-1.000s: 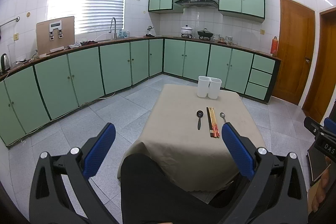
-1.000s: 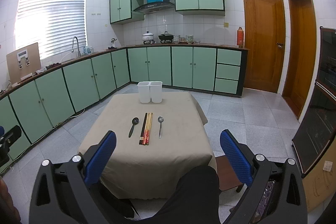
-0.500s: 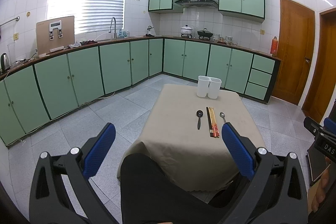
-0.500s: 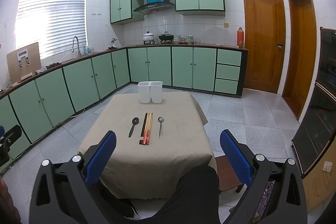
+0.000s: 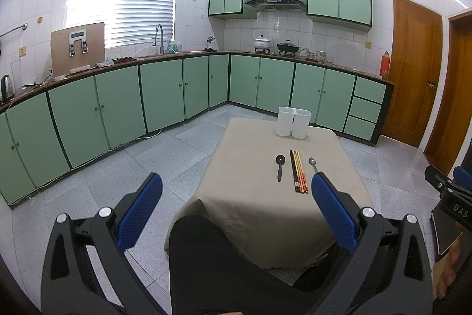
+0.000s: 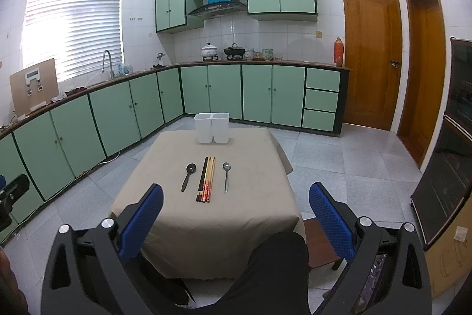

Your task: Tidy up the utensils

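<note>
**Utensils laid out on the worktop, both grippers held back with fingers apart**

The worktop (image 6: 206, 226), draped in a beige cloth, carries everything the task concerns. At its far edge stands a white two-compartment holder (image 6: 211, 127), upright, both compartments showing nothing above their rims. Nearer than the holder, and well apart from it, three sets of utensils lie in a row, handles pointing away from the holder. The bundle of chopsticks (image 6: 206, 179) lies almost straight in line with the holder, its sticks side by side and touching. A black spoon (image 6: 188, 176) lies just left of the chopsticks, slightly angled, not touching them. A metal spoon (image 6: 226, 176) lies just right of the chopsticks, also apart from them.

The left gripper (image 5: 236, 214) hangs off the near left corner of the worktop, far from the holder, its blue-padded fingers (image 5: 141, 211) spread wide with nothing between them. The right gripper (image 6: 236, 214) sits over the near edge of the worktop, likewise wide apart and holding nothing. A dark-clad leg (image 6: 274, 270) shows below the near edge, between the right gripper's fingers.
</note>
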A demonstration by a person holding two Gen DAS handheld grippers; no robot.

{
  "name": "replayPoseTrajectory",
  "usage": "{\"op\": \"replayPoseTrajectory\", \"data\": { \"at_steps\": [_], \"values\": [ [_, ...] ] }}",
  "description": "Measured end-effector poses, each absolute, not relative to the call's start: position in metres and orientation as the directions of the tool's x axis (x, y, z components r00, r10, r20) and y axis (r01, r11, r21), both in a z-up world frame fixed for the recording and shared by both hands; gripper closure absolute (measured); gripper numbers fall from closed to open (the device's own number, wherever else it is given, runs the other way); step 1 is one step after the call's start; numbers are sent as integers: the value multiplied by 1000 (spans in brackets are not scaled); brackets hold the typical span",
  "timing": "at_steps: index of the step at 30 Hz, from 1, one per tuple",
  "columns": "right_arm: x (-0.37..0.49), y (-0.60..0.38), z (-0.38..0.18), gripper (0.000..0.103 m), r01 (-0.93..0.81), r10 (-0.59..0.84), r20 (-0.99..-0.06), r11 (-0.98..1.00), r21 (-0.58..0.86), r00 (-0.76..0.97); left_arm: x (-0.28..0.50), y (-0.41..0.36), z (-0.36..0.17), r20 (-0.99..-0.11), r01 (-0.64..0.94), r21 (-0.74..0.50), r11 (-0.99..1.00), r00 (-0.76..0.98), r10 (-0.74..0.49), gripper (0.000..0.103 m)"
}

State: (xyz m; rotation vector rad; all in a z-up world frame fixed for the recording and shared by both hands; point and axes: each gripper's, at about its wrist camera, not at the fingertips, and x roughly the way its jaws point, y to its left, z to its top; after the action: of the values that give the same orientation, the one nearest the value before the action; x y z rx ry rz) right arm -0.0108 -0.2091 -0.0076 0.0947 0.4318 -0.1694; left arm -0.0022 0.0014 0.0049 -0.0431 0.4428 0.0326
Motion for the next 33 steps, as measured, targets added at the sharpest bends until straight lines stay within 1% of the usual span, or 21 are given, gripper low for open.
{"op": "replayPoseTrajectory", "data": {
  "at_steps": [9,13,16,17,19,21,23,25,26,27,30,33],
  "values": [
    [-9,-211,-10,6,167,-125,-431,984,61,893,-1,0,5,-431,-31,-35,999,902,13,5],
    [-3,-213,-12,6,139,-104,-417,989,54,903,5,0,1,-432,-41,-25,999,902,26,5],
    [12,-213,-19,6,135,-114,-426,991,20,898,26,1,-15,-478,27,-55,998,877,-50,5],
    [22,-214,-25,6,130,-115,-436,992,5,893,39,0,-23,-510,43,-53,998,858,-64,5],
    [47,-221,-41,6,111,-94,-474,994,8,876,62,-3,-36,-544,98,-58,993,831,-114,5],
    [68,-226,-54,6,95,-70,-506,995,23,860,86,-9,-49,-580,133,-50,990,803,-137,5],
    [96,-234,-72,10,80,-42,-547,996,45,836,112,-16,-64,-614,163,-51,985,773,-160,5],
    [130,-242,-96,21,57,-5,-595,996,68,804,145,-24,-83,-645,183,-41,982,746,-166,5],
    [141,-245,-104,24,51,5,-610,996,75,792,157,-26,-90,-656,192,-41,980,735,-172,5],
    [160,-248,-118,30,40,23,-634,996,85,773,178,-30,-105,-683,203,-45,978,708,-178,5],
    [202,-253,-152,41,1,85,-678,992,126,730,216,-35,-133,-712,218,-56,974,675,-192,5],
    [236,-254,-179,45,-37,142,-692,986,164,708,250,-40,-159,-730,233,-87,969,647,-221,6]
  ]
}}
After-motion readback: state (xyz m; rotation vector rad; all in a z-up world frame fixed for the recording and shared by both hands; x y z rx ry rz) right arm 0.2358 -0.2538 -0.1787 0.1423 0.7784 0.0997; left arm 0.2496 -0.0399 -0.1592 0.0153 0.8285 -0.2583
